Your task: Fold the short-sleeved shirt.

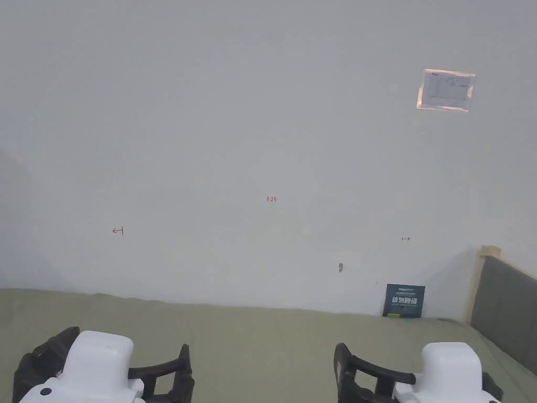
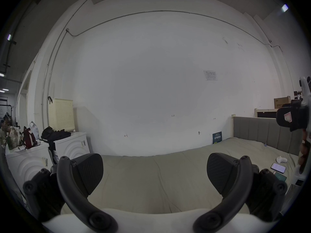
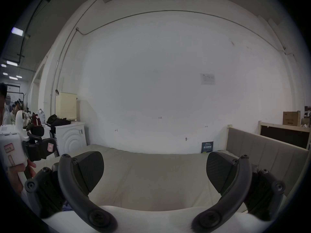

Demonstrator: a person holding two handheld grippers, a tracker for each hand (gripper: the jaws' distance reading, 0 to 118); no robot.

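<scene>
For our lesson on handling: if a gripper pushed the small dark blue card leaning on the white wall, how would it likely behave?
The small dark blue card stands propped on edge, so it would probably tip flat. It looks thin, likely light. The olive-green bed sheet beneath is soft, so footing seems unsteady.

the left gripper [image 2: 154,171] has its 2 dark jaws spread wide with nothing between them, raised over a bed [image 2: 151,177] with an olive-green sheet. beyond it stands a white wall [image 2: 151,77] bearing a paper sheet [image 2: 210,75], with a dark blue sign [image 2: 217,137] leaning at its foot. a grey padded headboard [image 2: 259,130] runs along the right. near it on the sheet lie a phone [image 2: 278,167] and a small white object [image 2: 281,159]. the right gripper [image 2: 292,119] shows at the right edge. at left are 2 white appliances [image 2: 70,145], dark clothing [image 2: 55,134] and a cream perforated basket [image 2: 61,114].
</scene>
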